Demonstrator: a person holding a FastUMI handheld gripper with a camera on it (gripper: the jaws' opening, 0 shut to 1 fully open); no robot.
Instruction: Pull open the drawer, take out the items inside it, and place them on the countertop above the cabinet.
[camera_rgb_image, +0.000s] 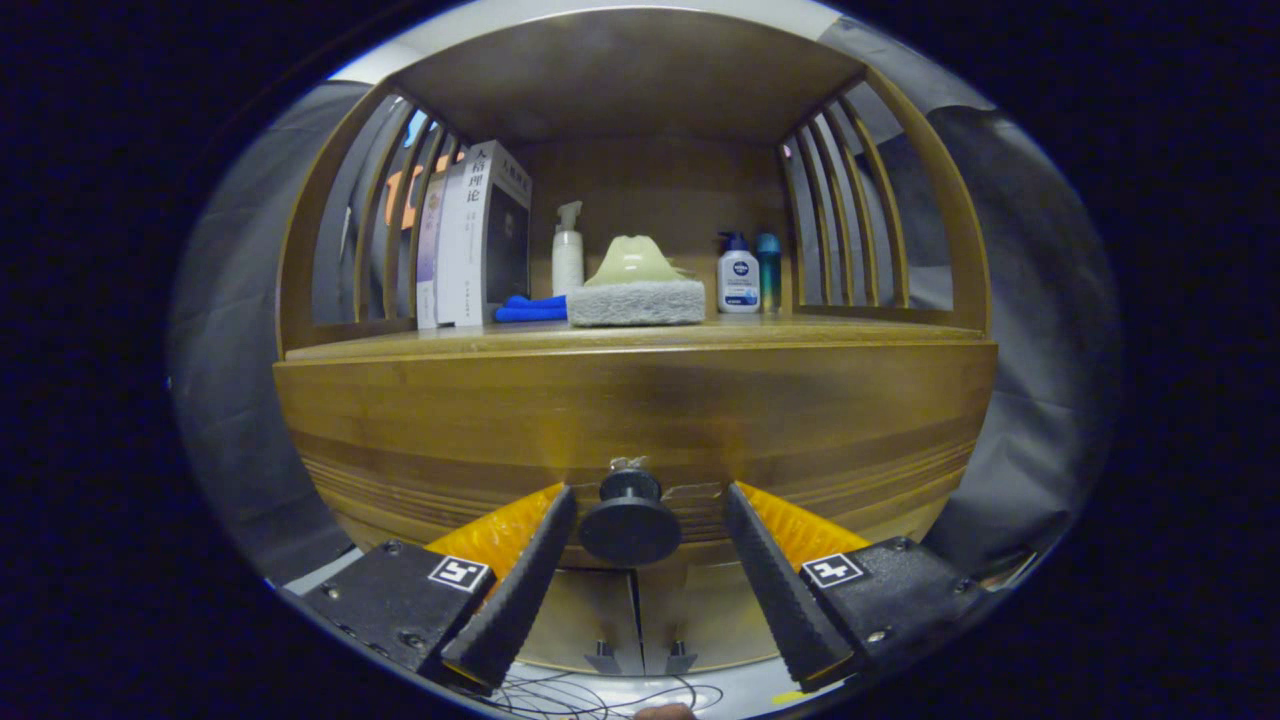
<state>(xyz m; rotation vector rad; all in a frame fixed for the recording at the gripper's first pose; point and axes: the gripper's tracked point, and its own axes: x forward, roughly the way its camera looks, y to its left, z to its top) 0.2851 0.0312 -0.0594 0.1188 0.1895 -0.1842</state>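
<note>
Your gripper (640, 520) straddles the drawer (640, 420) knob (630, 520) — fingers spread, left one near it, right one clear. The drawer front looks flush. Centre the knob, grip it squarely, and pull straight — not sideways.

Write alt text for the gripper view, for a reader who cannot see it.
An open claw straddles the round drawer knob on a wooden cabinet's closed drawer, neither finger pressing it. On the countertop above stand books, a blue cloth, a sponge and pump bottles.
</note>
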